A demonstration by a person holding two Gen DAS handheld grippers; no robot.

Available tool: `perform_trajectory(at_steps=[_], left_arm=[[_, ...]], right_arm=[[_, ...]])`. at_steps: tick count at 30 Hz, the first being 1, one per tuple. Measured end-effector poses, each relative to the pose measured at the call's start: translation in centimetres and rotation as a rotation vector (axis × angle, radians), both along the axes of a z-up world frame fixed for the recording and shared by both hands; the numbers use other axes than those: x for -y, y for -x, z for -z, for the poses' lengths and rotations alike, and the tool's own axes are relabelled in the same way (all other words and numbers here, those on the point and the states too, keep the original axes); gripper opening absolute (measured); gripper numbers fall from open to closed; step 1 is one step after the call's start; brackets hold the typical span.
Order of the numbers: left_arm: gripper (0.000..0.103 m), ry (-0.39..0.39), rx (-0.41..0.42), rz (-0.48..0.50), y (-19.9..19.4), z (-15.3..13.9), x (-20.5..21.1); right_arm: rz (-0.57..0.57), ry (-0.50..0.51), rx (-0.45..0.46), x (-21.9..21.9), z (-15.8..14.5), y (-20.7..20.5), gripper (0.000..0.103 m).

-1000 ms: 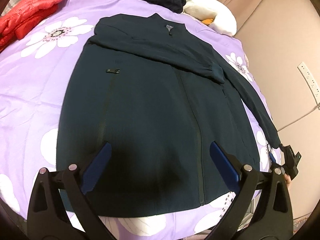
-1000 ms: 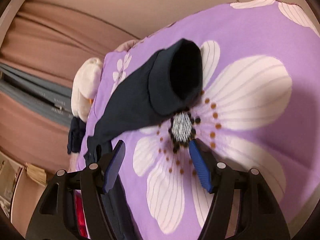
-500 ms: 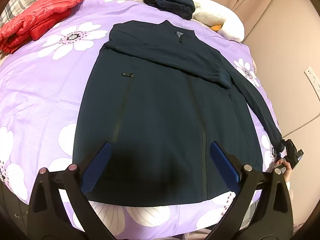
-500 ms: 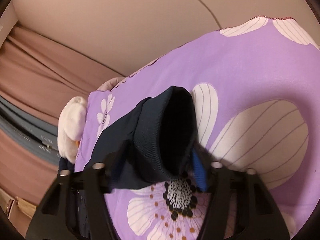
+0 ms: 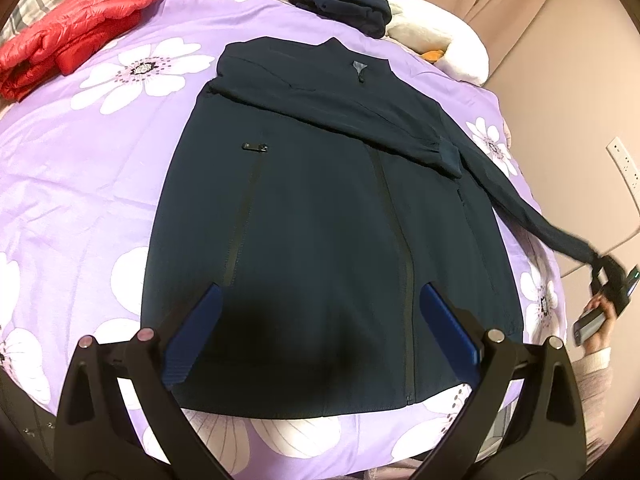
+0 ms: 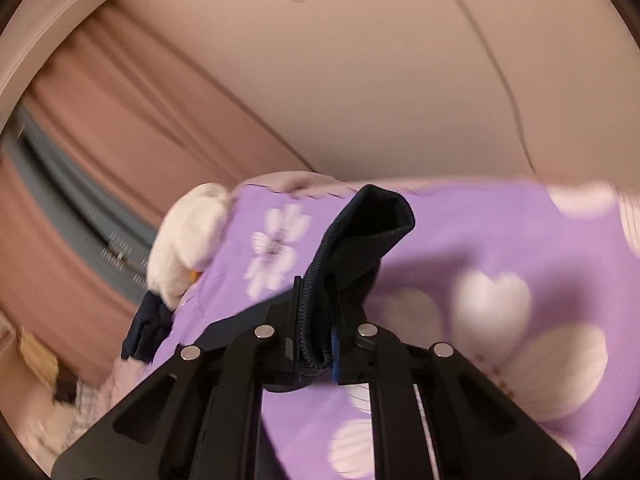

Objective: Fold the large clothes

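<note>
A large dark navy jacket (image 5: 320,216) lies flat, front up, on the purple flowered bedspread (image 5: 80,184). One sleeve (image 5: 340,120) is folded across its chest. The other sleeve (image 5: 520,208) stretches out to the right, lifted off the bed. My right gripper (image 5: 608,284) is shut on that sleeve's cuff (image 6: 360,232), which stands up between the jaws in the right wrist view, where the gripper (image 6: 316,344) shows close. My left gripper (image 5: 320,320) is open and empty, above the jacket's hem.
A red puffer jacket (image 5: 76,52) lies at the far left. A folded dark garment (image 5: 340,4) and a white plush toy (image 5: 440,48) sit at the head of the bed. A wall with a socket (image 5: 624,164) stands close on the right.
My right gripper moved onto the sleeve cuff, shut on it and lifted it off the bed. The left gripper drew back and stayed open.
</note>
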State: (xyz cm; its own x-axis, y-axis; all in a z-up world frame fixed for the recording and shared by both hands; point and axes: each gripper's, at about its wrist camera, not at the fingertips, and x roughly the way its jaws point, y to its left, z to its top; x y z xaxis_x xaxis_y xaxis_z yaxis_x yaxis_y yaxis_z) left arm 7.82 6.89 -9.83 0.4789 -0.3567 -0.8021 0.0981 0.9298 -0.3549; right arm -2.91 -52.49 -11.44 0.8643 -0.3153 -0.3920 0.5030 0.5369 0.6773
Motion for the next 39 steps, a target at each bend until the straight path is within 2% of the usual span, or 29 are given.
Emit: perform_trajectory(at_steps=[3, 8, 12, 15, 18, 21, 23, 24, 25, 26, 29, 32, 34, 39], left_arm=[[0.1, 0.024, 0.0, -0.005, -0.1, 0.3, -0.6], [0.1, 0.04, 0.002, -0.032, -0.6, 0.7, -2.4], [0.1, 0.042, 0.026, -0.057, -0.9, 0.5, -4.1], [0.1, 0.049, 0.025, -0.08, -1.2, 0.7, -5.5], [0.1, 0.043, 0.017, -0.11, -1.6, 1.1, -7.1], [0.1, 0.044, 0.004, -0.144, -2.0, 1.7, -8.6], [0.1, 0.046, -0.009, -0.165, -2.3, 2.2, -9.3], [0.1, 0.047, -0.017, -0.176, -2.3, 2.5, -9.6], [0.1, 0.049, -0.027, -0.182, -2.5, 2.8, -9.8], [0.1, 0.047, -0.033, -0.191, -2.6, 3.1, -10.0], [0.1, 0.045, -0.052, -0.188, -2.9, 3.8, -10.1], [0.1, 0.06, -0.06, -0.177, -3.7, 4.1, -10.0], [0.1, 0.097, -0.059, -0.155, -4.9, 4.0, -9.5], [0.1, 0.21, -0.033, -0.102, -9.9, 3.1, -7.2]], right_arm=[[-0.052, 0.054, -0.004, -1.8, -3.8, -2.3, 0.01], [-0.177, 0.276, -0.073, -8.0, -10.7, -8.5, 0.01], [-0.339, 0.475, -0.136, -16.5, -14.9, -15.7, 0.01], [-0.437, 0.597, -0.146, -23.7, -16.6, -19.9, 0.01], [-0.561, 0.712, -0.148, -32.3, -16.4, -23.3, 0.01], [-0.683, 0.832, -0.176, -40.1, -13.8, -25.5, 0.011], [-0.821, 0.889, -0.27, -45.3, -10.1, -28.1, 0.025], [-0.893, 0.882, -0.322, -47.1, -7.8, -28.9, 0.046], [-0.961, 0.862, -0.356, -48.3, -5.3, -29.2, 0.059], [-1.0, 0.854, -0.379, -49.2, -3.9, -29.2, 0.06], [-1.106, 0.792, -0.438, -49.5, 0.6, -28.3, 0.06], [-1.167, 0.678, -0.434, -46.2, 2.5, -26.5, 0.06], [-1.16, 0.635, -0.42, -43.2, 2.5, -25.3, 0.06], [-1.013, 0.534, -0.408, -32.7, 2.8, -21.8, 0.061]])
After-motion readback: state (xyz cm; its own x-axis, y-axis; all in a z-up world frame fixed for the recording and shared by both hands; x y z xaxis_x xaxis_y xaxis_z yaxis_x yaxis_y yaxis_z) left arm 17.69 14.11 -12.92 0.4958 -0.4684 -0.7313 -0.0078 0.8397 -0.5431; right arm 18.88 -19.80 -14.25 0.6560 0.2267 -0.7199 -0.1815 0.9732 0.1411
